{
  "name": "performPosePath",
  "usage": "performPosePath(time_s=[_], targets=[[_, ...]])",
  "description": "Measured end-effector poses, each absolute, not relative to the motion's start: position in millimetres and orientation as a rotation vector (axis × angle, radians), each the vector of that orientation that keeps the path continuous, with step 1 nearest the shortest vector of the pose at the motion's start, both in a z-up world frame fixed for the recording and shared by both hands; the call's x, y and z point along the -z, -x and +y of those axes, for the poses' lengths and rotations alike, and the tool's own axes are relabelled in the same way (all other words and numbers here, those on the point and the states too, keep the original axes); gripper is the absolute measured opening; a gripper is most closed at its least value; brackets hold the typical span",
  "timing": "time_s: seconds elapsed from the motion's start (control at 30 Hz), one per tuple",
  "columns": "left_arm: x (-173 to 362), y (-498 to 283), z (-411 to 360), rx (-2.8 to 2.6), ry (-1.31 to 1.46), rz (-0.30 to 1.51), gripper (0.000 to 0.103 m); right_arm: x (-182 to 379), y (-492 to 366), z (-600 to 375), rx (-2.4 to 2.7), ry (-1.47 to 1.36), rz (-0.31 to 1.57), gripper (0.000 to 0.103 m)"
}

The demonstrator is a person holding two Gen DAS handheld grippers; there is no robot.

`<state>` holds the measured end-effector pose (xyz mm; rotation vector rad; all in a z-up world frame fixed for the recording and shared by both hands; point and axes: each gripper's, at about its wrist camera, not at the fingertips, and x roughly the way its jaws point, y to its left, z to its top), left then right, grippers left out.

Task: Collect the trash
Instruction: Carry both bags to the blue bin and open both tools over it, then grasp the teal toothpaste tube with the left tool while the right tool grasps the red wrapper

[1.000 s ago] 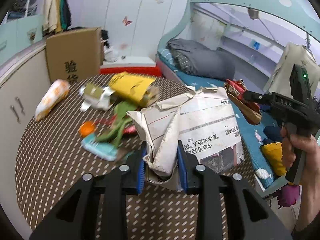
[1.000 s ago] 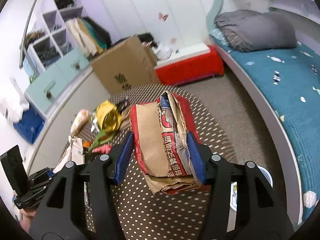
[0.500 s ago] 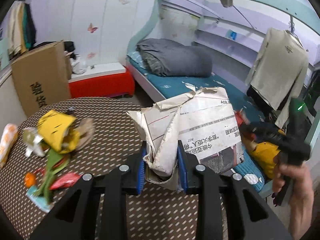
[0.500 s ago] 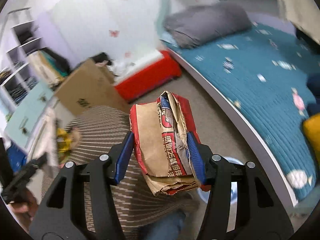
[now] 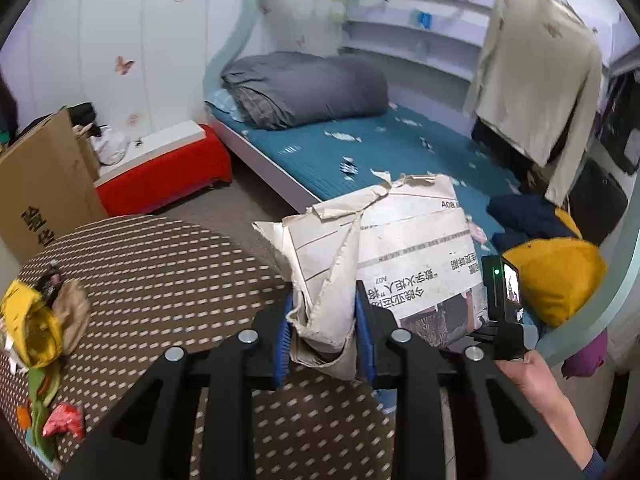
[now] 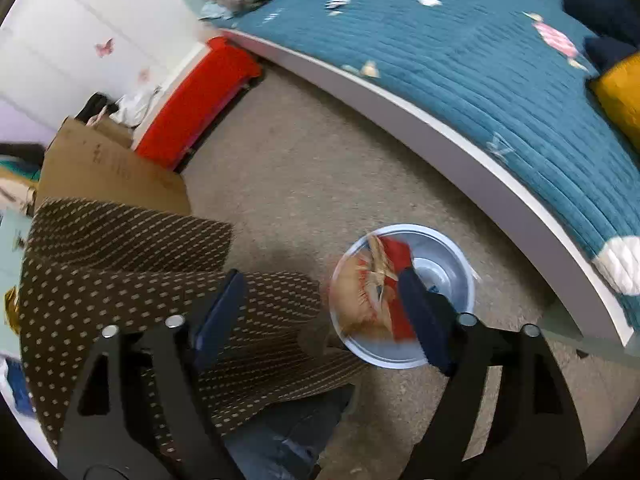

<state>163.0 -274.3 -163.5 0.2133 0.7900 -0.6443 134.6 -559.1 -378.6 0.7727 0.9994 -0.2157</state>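
Dropped red-brown bag [image 6: 374,288] lies beyond opening right tongs [image 6: 320,312].

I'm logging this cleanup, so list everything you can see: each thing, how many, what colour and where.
crumpled newspaper: one, off-white, clamped in left gripper
red-and-brown paper bag: one, in the bin, released
bin: one, pale blue, on floor by bed
table: one, brown dotted cover
leftover trash: several pieces, yellow, green, red, at table's left edge
cardboard box: one, brown, beside table
red bench: one, against wall
bed: one, teal cover, grey duvet
beige shirt: one, hanging
left gripper: black, blue pads
right gripper: jaws opening, nothing between
hand: one, holding right gripper
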Motion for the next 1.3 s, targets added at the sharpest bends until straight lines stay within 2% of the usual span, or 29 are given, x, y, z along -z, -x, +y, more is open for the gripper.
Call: performPosePath(time_s=[0.17,0.33,0.47,0.57,0.63,0.8,0.93,1.3], targets=[[179.9,-162.5,-318.1,0.698,-0.308,0.821,0.027,364.7,-104.5,-587.4,0.275,-0.851,0.904,0.079],[203.5,-162.8,-366.9,0.746,-0.425,0.884,0.028,321.7,-68.5,-612.8,0.323,-0.855,0.771,0.082],[222.4,-167.2,-398.7,0.760,-0.504,0.942,0.033,294.9,-50.6,-621.9,0.327,-0.833,0.712,0.084],[241.0,-173.4,-421.1,0.730,-0.582,0.986,0.049,283.6,-45.7,-621.4,0.324,-0.827,0.694,0.086],[251.9,-179.6,-431.3,0.710,-0.602,1.029,0.085,279.2,-45.4,-619.3,0.319,-0.817,0.692,0.086],[252.0,-185.8,-424.6,0.709,-0.525,1.070,0.086,278.6,-43.9,-603.7,0.307,-0.804,0.709,0.090],[236.6,-174.4,-411.1,0.715,-0.500,1.014,0.086,282.4,-47.1,-590.5,0.297,-0.790,0.731,0.097],[175.8,-151.5,-354.3,0.678,-0.355,0.855,0.089,245.0,-53.5,-554.8,0.296,-0.702,0.723,0.097]])
